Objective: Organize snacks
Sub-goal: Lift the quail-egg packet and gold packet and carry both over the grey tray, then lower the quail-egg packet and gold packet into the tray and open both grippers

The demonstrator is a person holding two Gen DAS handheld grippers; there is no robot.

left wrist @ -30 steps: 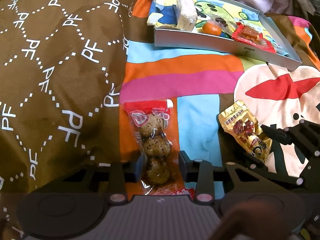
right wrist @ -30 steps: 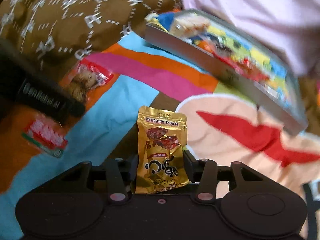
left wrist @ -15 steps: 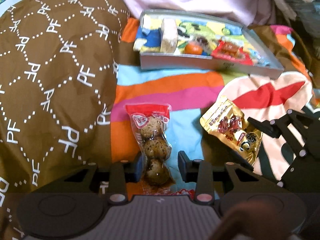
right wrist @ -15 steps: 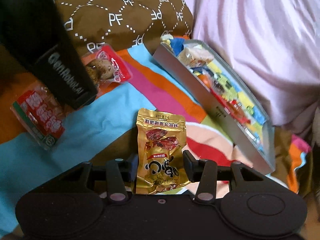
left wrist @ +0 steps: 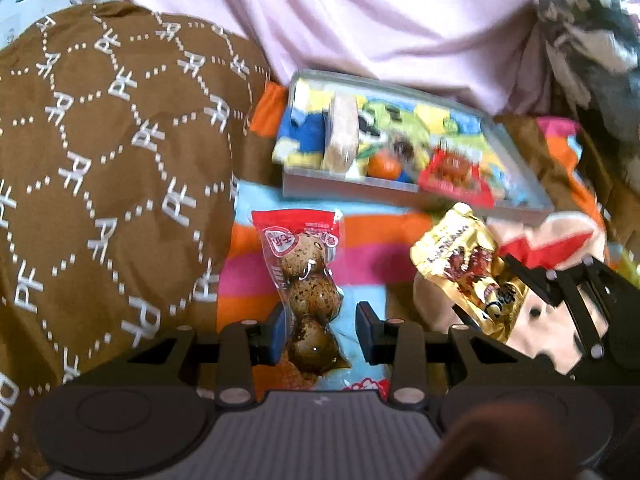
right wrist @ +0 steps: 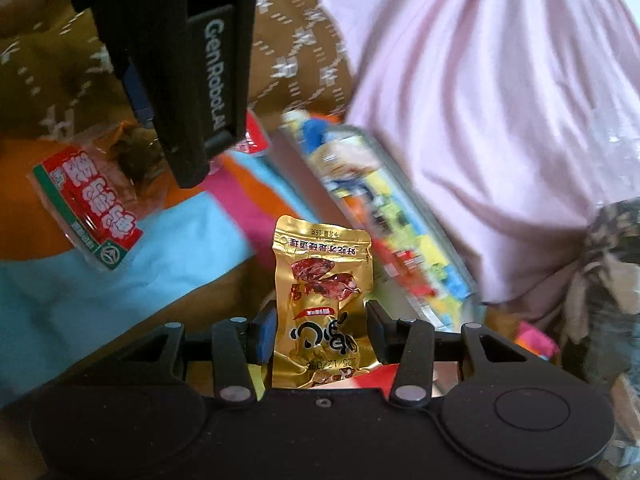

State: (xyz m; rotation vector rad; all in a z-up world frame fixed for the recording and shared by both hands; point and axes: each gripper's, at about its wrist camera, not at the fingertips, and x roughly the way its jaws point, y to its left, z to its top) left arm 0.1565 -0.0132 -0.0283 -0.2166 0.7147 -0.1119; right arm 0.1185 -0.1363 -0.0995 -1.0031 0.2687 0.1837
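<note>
Left wrist view: the quail-egg packet [left wrist: 308,292] stands up between the fingers of the left gripper [left wrist: 320,332], pinched at its lower end and lifted above the striped blanket [left wrist: 372,264]. Beside it, the right gripper [right wrist: 318,336] clamps the gold snack pouch [right wrist: 322,300] by its bottom edge. Beyond both sits the grey tray [left wrist: 352,186], with an orange ball [left wrist: 384,164] and a red packet [left wrist: 454,174] inside. A brown patterned quilt [left wrist: 100,168] lies left; pink cloth [left wrist: 380,20] rises behind.
</note>
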